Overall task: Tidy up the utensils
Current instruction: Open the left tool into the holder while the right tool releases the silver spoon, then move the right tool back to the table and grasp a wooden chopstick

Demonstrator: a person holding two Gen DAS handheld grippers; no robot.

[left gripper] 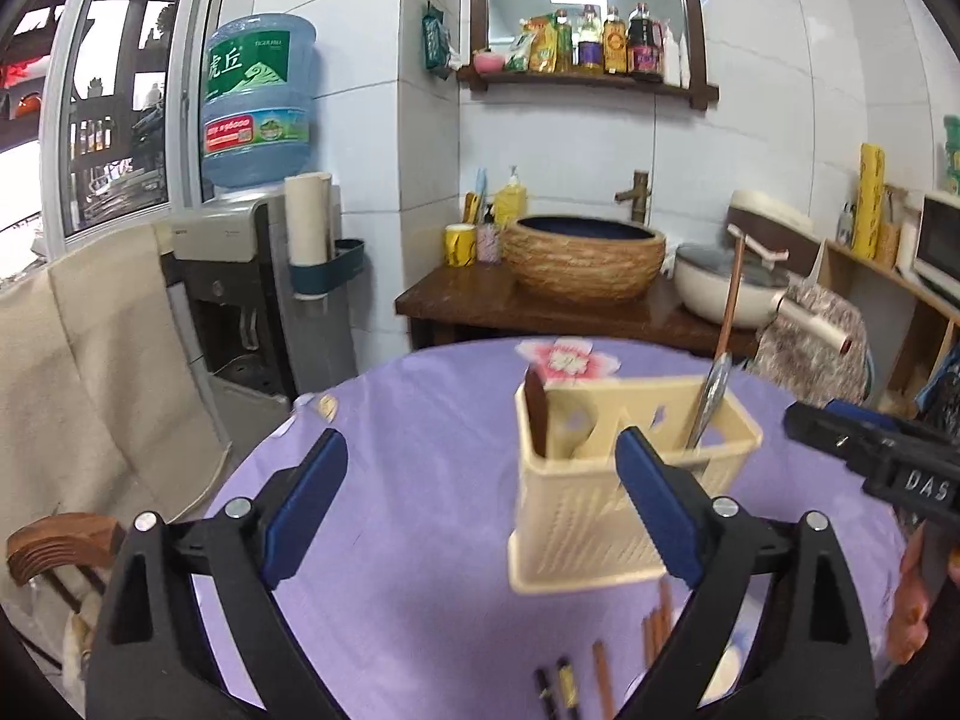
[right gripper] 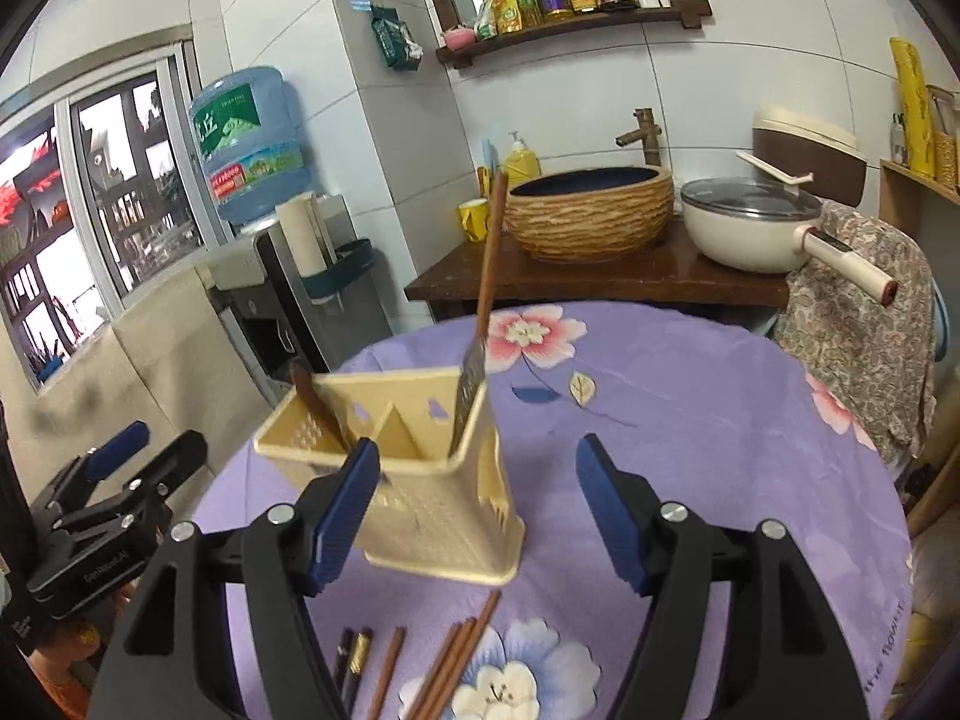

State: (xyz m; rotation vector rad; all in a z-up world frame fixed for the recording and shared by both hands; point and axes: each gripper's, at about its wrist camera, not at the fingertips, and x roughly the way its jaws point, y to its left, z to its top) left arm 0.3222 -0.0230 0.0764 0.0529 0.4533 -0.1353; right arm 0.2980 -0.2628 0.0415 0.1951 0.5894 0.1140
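Observation:
A cream plastic utensil holder [left gripper: 606,480] [right gripper: 414,480] stands on the purple flowered tablecloth. A long wooden-handled utensil [left gripper: 720,360] [right gripper: 483,312] leans in its right compartment and a dark brown utensil [left gripper: 536,414] [right gripper: 315,405] in its left one. Several wooden chopsticks [left gripper: 657,624] [right gripper: 456,654] and two dark ones [left gripper: 558,687] [right gripper: 354,660] lie flat in front of the holder. My left gripper [left gripper: 483,504] is open and empty, left of the holder. My right gripper [right gripper: 480,510] is open and empty, its left finger in front of the holder.
A wooden counter behind the table holds a woven basin [left gripper: 585,261] [right gripper: 591,210] and a cream pot with a lid [left gripper: 729,288] [right gripper: 756,225]. A water dispenser [left gripper: 258,276] stands at the left. A floral-covered chair [right gripper: 864,324] is at the right.

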